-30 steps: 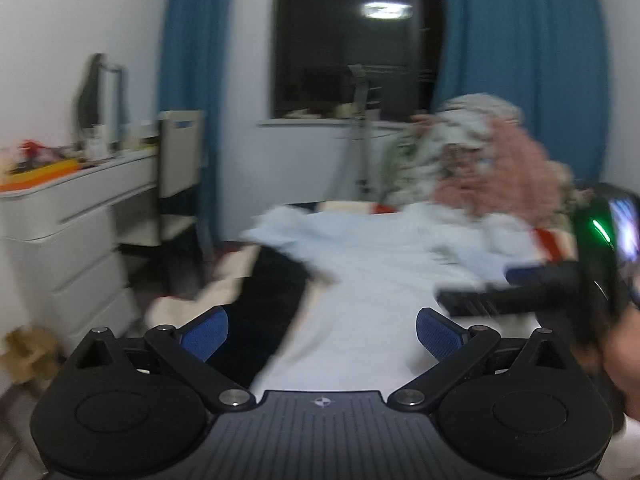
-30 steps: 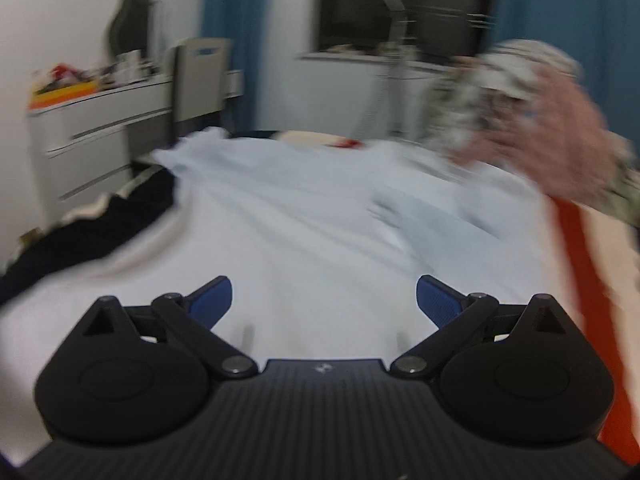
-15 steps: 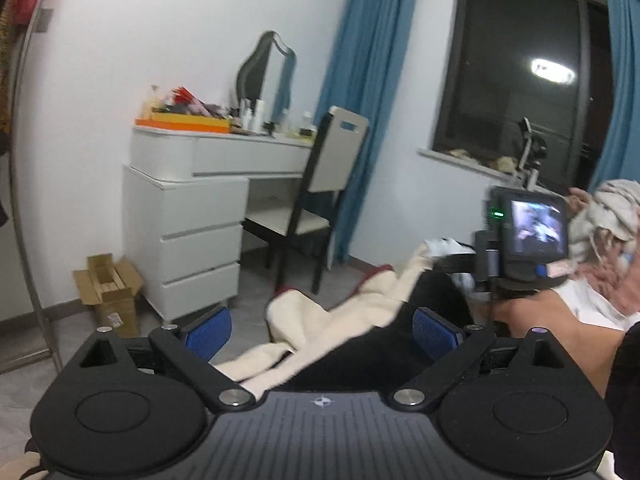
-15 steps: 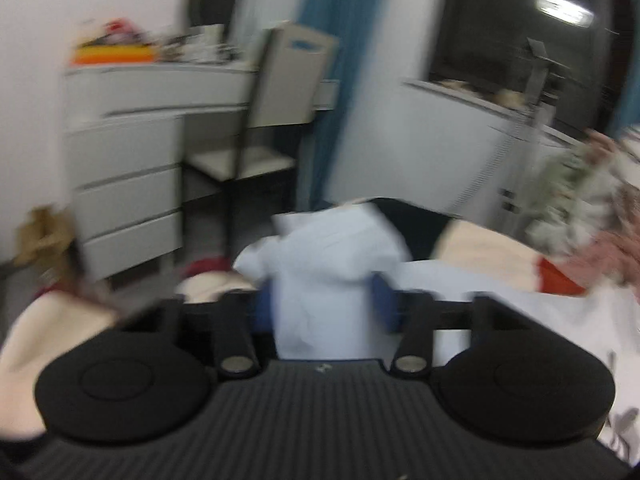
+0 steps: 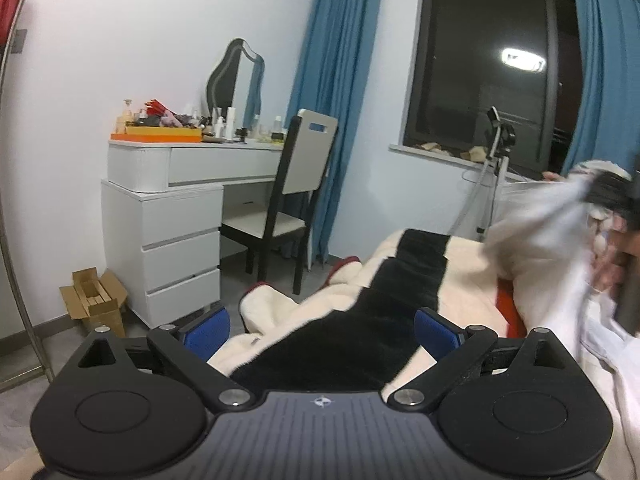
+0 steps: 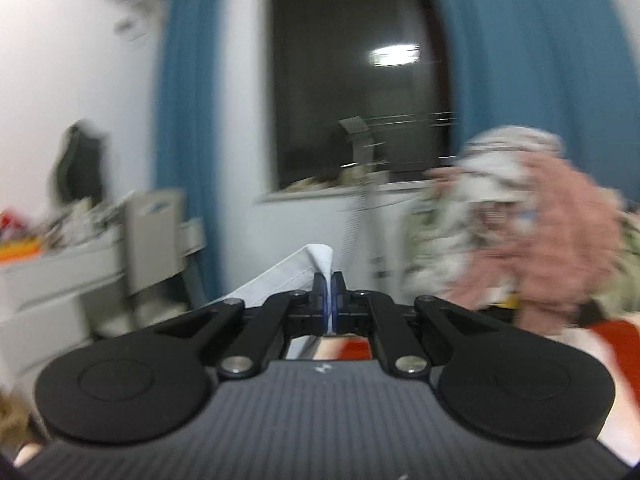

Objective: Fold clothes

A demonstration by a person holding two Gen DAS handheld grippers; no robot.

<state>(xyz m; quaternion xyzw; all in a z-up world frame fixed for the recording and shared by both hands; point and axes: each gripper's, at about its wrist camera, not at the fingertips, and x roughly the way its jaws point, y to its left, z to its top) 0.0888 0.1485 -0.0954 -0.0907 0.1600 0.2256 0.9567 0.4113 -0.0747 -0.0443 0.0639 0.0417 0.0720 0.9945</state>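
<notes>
My right gripper (image 6: 329, 284) is shut on a corner of a pale blue-white garment (image 6: 296, 272) and holds it lifted. In the left wrist view the same garment (image 5: 544, 236) hangs blurred at the right, drawn up from the bed by the right gripper (image 5: 612, 196). My left gripper (image 5: 322, 330) is open and empty, above a cream and black fleece blanket (image 5: 360, 320) on the bed's left side.
A heap of pink and patterned clothes (image 6: 520, 220) lies at the bed's far right. A white dresser (image 5: 164, 216) with a mirror, a chair (image 5: 292, 200) and a cardboard box (image 5: 94, 296) stand left. A tripod stand (image 5: 494, 176) is under the window.
My right gripper closed on the garment's corner and lifted it. My left gripper swung left, away from the garment towards the dresser side, and stayed open.
</notes>
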